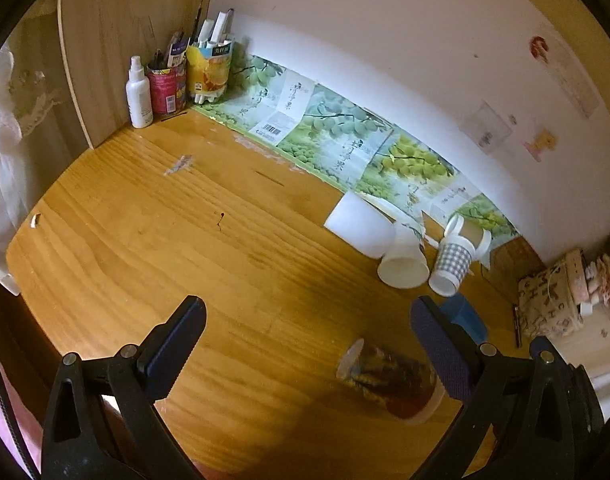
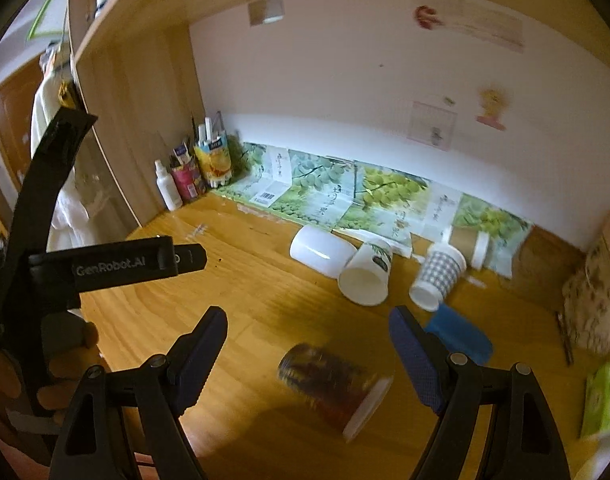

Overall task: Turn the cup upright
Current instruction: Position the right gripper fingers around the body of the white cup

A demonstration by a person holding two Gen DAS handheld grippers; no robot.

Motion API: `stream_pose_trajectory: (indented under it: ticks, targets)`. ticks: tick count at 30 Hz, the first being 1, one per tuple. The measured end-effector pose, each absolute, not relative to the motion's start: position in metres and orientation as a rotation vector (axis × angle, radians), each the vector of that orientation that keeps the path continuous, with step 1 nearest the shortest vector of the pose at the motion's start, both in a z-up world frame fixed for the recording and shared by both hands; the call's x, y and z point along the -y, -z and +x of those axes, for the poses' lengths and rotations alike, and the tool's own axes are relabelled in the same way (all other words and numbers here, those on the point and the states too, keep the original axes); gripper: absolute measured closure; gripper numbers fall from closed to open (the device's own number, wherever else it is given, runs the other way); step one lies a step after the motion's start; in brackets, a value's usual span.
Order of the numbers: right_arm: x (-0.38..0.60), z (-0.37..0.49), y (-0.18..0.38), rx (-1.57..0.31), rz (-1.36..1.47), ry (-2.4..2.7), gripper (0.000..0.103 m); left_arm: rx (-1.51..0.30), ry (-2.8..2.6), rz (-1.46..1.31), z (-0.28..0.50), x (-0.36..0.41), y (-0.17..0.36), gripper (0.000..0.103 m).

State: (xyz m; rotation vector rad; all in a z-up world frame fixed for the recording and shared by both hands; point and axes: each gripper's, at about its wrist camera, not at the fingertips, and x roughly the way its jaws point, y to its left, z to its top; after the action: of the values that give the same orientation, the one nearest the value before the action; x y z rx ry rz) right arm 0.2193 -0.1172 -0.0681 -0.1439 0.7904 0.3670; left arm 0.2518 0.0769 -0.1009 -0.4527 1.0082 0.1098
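- On the wooden desk (image 1: 153, 240), just ahead of both tools, the dark patterned cup (image 2: 329, 390) lies on its side and blurred, so I take it for the one to stand up.
- My right gripper (image 2: 309, 354) has its fingers spread wide and holds nothing; the cup sits between and just below the tips, which I read as lining up for a grasp across its body.
- My left gripper (image 1: 307, 338) is also wide open and empty. In its view the cup (image 1: 389, 380) lies toward the right finger, off centre, so I judge this hand is only standing by.
- The cup's white rim faces right and toward me in the right view; I would tip that end upward.
- Further back a white cup (image 2: 365, 276) and a checked cup (image 2: 439, 276) lie tipped over near the wall, well apart from my target, with a blue object (image 2: 459, 338) just beside the right finger.
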Motion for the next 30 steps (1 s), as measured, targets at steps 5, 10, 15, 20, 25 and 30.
stream_pose_trajectory:
  ticks: [5,10,15,20,25,30]
  targets:
    - [0.103,0.253,0.078,-0.81,-0.225,-0.383,0.02,-1.03,-0.09,-0.486,0.275,-0.091,0.115,0.001]
    - [0.092,0.287,0.087,-0.815,-0.288,-0.414,0.02,-1.042,-0.066,-0.465,0.292,-0.097,0.125,0.001]
    - [0.079,0.317,0.098,-0.819,-0.374,-0.436,0.02,-1.054,-0.046,-0.441,0.311,-0.105,0.137,0.001]
    - [0.064,0.341,0.115,-0.83,-0.436,-0.465,0.02,-1.075,-0.027,-0.437,0.328,-0.112,0.15,0.001]
    - [0.049,0.366,0.138,-0.862,-0.483,-0.491,0.02,-1.135,-0.015,-0.449,0.341,-0.116,0.167,0.001]
    - [0.036,0.381,0.163,-0.903,-0.53,-0.511,0.02,-1.182,-0.026,-0.48,0.345,-0.123,0.184,0.001]
